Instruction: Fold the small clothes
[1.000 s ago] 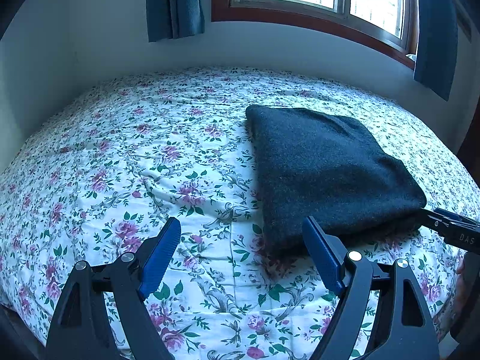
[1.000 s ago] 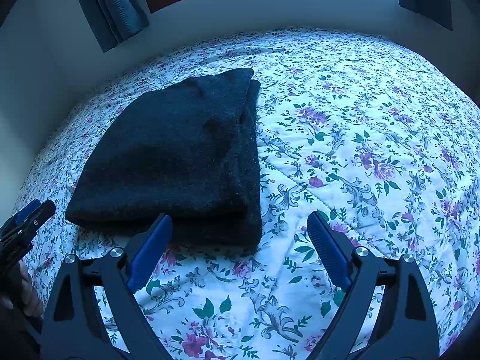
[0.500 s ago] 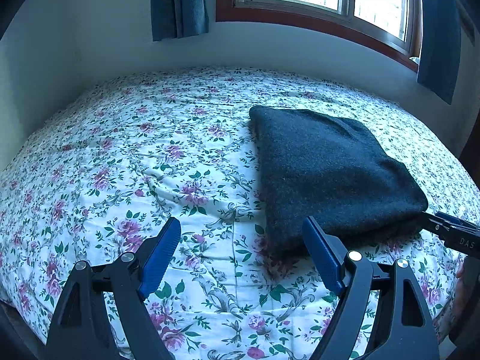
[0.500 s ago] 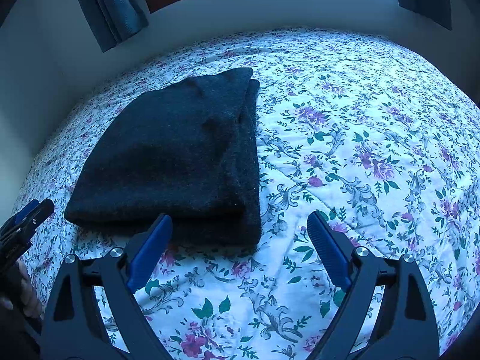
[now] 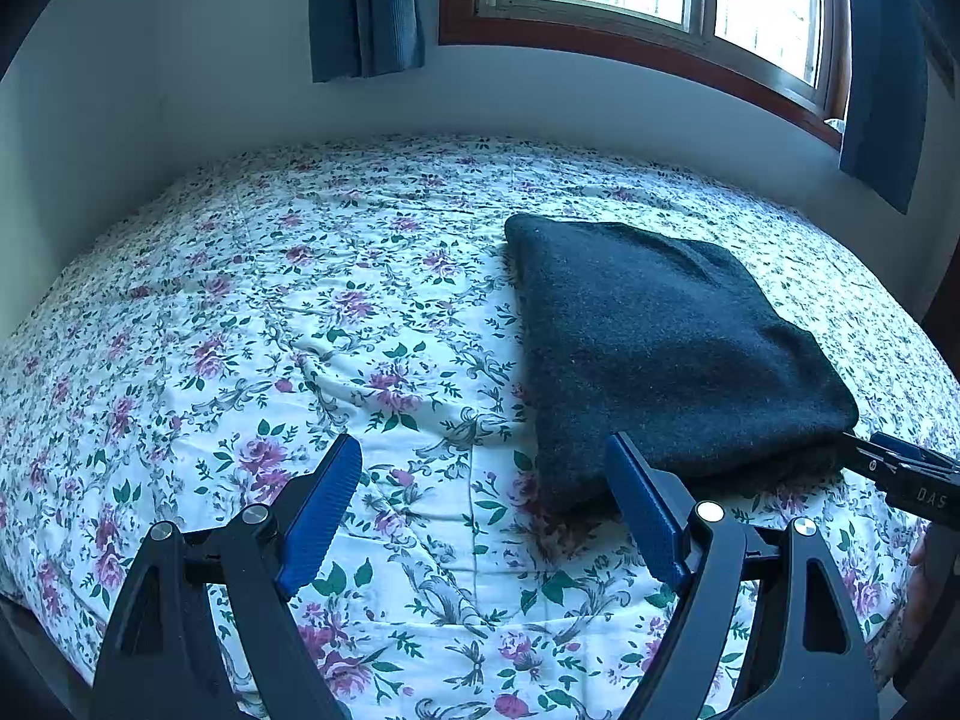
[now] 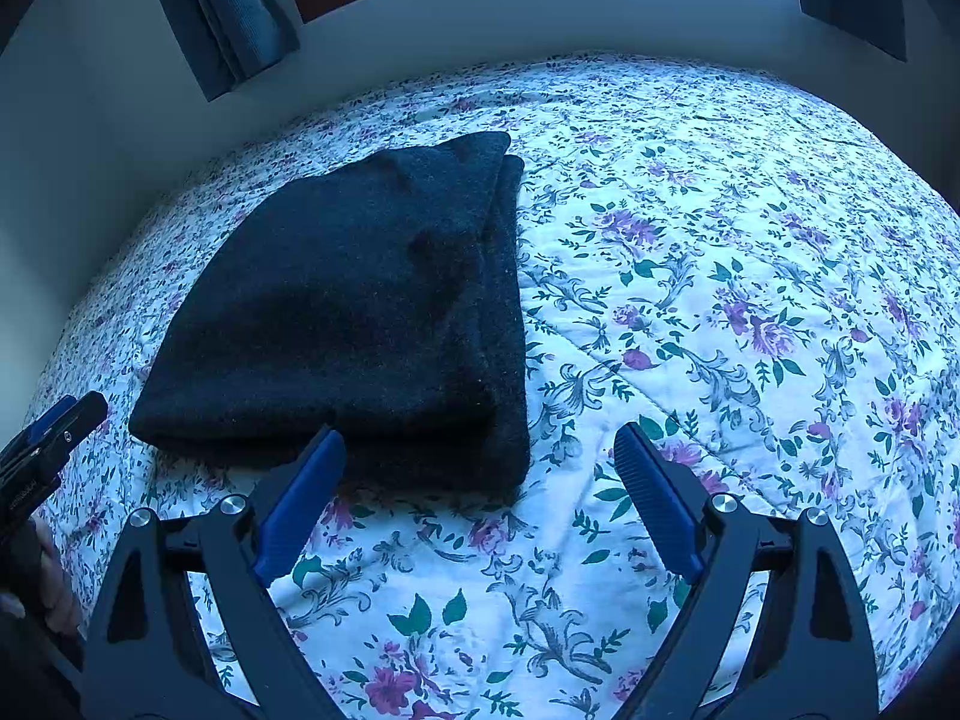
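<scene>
A dark knitted garment (image 5: 666, 348) lies folded into a thick rectangle on the floral bedspread (image 5: 300, 330). In the right wrist view the same folded garment (image 6: 360, 312) fills the left middle, its layered edge facing right. My left gripper (image 5: 483, 483) hovers open just off the garment's near left corner, nothing between its blue pads. My right gripper (image 6: 480, 474) also stands open, at the garment's near right corner, its left pad in front of the fabric edge. Each view catches the other gripper's tip at its side.
The bed runs back to a pale wall (image 5: 210, 60) under a wood-framed window (image 5: 660, 0) with blue curtains (image 5: 366, 6). Open bedspread (image 6: 750, 300) spreads right of the garment. A hand (image 6: 48, 588) shows at the left edge of the right wrist view.
The left wrist view has tilted up very slightly, showing a bit more of the window. Both grippers stay open and the garment lies unchanged.
</scene>
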Motion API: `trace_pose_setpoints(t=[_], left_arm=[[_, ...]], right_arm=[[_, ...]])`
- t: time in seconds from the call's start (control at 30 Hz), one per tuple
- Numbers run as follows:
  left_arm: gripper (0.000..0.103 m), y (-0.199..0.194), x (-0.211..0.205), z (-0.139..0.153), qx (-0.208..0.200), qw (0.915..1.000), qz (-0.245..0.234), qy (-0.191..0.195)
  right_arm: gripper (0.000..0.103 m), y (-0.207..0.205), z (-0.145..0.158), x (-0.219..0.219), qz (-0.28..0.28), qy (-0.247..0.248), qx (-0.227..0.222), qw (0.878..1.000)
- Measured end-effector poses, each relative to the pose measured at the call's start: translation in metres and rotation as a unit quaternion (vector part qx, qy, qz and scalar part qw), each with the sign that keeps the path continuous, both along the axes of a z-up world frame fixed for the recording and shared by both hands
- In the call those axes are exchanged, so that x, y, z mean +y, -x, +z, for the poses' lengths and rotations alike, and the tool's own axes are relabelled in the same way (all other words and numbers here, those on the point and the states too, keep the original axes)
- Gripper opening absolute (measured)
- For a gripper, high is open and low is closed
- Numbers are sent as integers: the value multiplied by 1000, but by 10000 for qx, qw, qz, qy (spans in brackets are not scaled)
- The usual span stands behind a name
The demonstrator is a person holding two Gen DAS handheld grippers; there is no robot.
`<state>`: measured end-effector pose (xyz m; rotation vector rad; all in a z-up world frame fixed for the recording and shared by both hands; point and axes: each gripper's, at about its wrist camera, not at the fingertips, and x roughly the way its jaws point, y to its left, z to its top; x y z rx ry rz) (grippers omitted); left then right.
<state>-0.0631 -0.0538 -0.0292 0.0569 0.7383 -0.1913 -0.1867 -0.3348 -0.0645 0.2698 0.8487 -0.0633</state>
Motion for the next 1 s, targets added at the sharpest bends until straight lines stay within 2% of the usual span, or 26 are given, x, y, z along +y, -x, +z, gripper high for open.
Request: trace_pose_setpoints(t=[0.4,0.43,0.47,0.53,0.73,0.87,0.93,1.0], left_arm=[[82,2,-7,1,-16,9998,-169,-130],[83,3,-8,1,-34,9997,-179,-148],[89,2,-8,2,-37,9997,-176,-138],[89,2,-7,4,-43,9999,-83,-82],[90,1,1,12,-327,9993,-58,-148],[90,-29,34,18,-171,9992,345,-74],[90,-55,62,16,-112,9967,779,-215],[90,-84,96,9,-117,9897,1359,-443]], right_arm=[[91,0,-1,2,-4,4,6,10000],[91,0,-1,2,-6,-1,6,10000],[91,0,-1,2,-5,-5,9,10000],[91,0,-1,3,-2,-2,10,10000],[91,1,-2,8,35,-3,15,10000],[91,2,4,0,-1,-7,-27,10000],[91,2,11,-13,-111,23,-86,9999],[91,2,16,-38,-393,107,-137,9991]])
